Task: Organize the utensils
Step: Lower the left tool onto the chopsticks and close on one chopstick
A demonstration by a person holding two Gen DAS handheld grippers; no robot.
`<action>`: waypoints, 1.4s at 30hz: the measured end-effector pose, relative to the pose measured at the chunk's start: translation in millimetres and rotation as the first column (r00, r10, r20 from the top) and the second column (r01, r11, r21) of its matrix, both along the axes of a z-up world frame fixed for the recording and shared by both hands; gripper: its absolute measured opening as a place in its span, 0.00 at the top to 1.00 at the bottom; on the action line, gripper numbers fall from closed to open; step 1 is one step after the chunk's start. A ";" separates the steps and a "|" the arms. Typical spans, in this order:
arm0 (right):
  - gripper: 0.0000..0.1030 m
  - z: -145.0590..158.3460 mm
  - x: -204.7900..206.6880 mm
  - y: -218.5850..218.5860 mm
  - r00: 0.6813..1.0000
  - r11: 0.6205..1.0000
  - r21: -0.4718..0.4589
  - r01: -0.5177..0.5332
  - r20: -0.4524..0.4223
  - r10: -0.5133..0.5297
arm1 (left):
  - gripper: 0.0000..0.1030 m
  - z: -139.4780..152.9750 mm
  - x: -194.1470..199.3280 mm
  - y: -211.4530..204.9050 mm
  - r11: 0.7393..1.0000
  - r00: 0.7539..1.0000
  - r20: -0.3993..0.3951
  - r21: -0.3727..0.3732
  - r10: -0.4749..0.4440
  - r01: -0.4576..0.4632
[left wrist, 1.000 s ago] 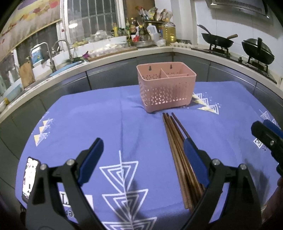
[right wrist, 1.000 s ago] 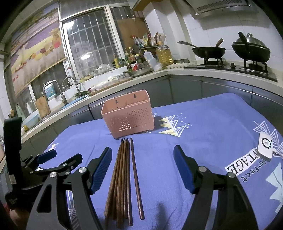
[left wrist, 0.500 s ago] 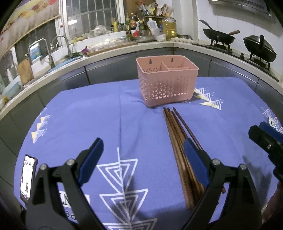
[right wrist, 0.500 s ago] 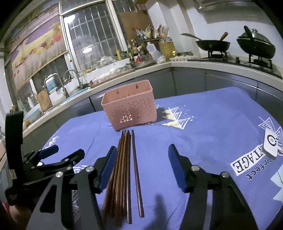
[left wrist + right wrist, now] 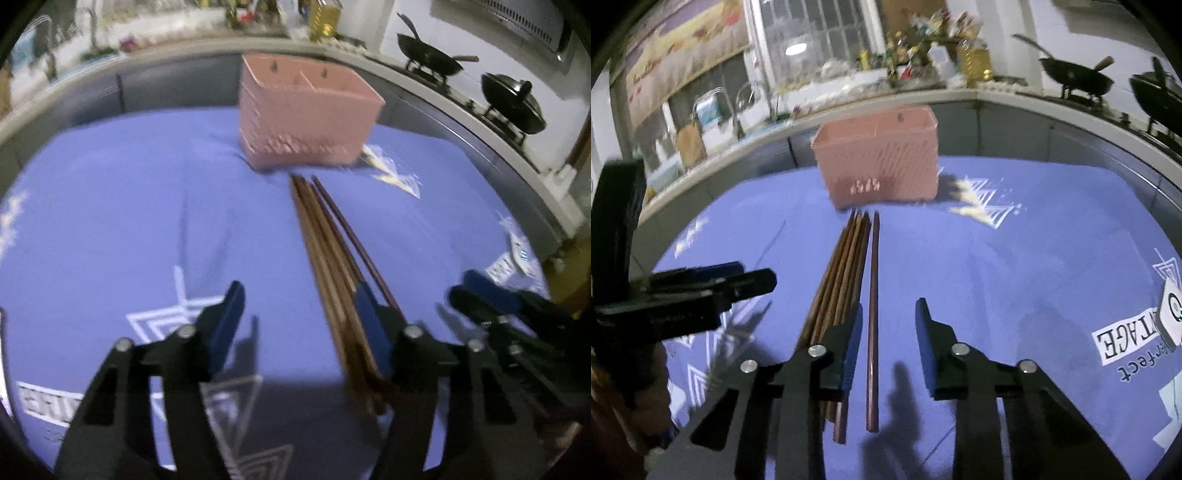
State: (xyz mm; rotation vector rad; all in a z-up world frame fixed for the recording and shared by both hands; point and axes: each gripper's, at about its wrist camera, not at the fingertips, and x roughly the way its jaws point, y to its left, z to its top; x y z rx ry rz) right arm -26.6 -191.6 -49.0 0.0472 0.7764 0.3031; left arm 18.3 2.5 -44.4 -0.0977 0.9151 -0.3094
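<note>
Chopsticks (image 5: 849,280) lie in a bunch mid-tablecloth (image 5: 110,206), tips near the pink basket (image 5: 879,166) by the far edge. They look thin, light, stiff and smooth, so they may roll; grab near the thick ends. The right gripper (image 5: 888,339) has just been closing around one loose stick, not yet pinching. The left gripper (image 5: 299,317), half apart, was closing too. Blur hides the count.

We cannot read the pink basket's (image 5: 306,122) lattice through the motion blur; the chopsticks' (image 5: 332,266) near ends vanish behind the left gripper's (image 5: 299,317) finger; the counter clutter (image 5: 923,48) smears together; a white device (image 5: 1172,314) is cut by the frame's edge.
</note>
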 end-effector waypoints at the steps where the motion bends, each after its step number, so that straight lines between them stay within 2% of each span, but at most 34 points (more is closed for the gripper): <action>1: 0.75 -4.6 0.9 2.8 1.000 1.000 -0.018 -0.014 -0.015 0.013 | 0.52 -3.1 0.9 -3.3 1.000 1.000 -0.011 -0.009 -0.013 0.013; 7: 0.78 -28.8 0.0 14.6 0.995 0.994 -0.088 -0.071 -0.076 0.065 | 0.71 -27.3 5.9 -21.8 0.997 0.995 -0.076 0.042 -0.058 0.061; 13: 0.78 -39.3 0.9 13.6 0.996 0.984 -0.169 -0.053 -0.073 0.041 | 0.72 -33.7 8.1 -24.5 0.995 0.997 -0.076 0.092 -0.032 0.039; 22: 0.78 -38.0 2.5 14.5 0.995 0.988 -0.138 -0.071 -0.072 0.062 | 0.72 -34.4 13.1 -26.1 0.995 0.995 -0.099 0.090 -0.023 0.032; 29: 0.78 -42.2 1.9 21.5 0.992 0.985 -0.140 -0.100 -0.095 0.088 | 0.72 -34.6 14.3 -36.3 0.991 0.996 -0.084 0.127 -0.022 0.033; 35: 0.78 -30.8 -2.2 16.3 0.996 0.990 -0.119 -0.080 -0.055 0.074 | 0.71 -34.8 17.0 -37.1 0.992 0.996 -0.090 0.124 -0.017 0.028; 40: 0.78 -34.4 -0.4 17.2 0.990 0.992 -0.059 -0.116 -0.093 0.110 | 0.73 -34.8 14.9 -35.8 0.988 0.998 -0.069 0.152 -0.007 0.017; 42: 0.78 -38.8 0.2 20.3 0.988 0.990 -0.069 -0.122 -0.106 0.114 | 0.73 -34.6 15.2 -35.9 0.988 0.997 -0.070 0.154 -0.007 0.018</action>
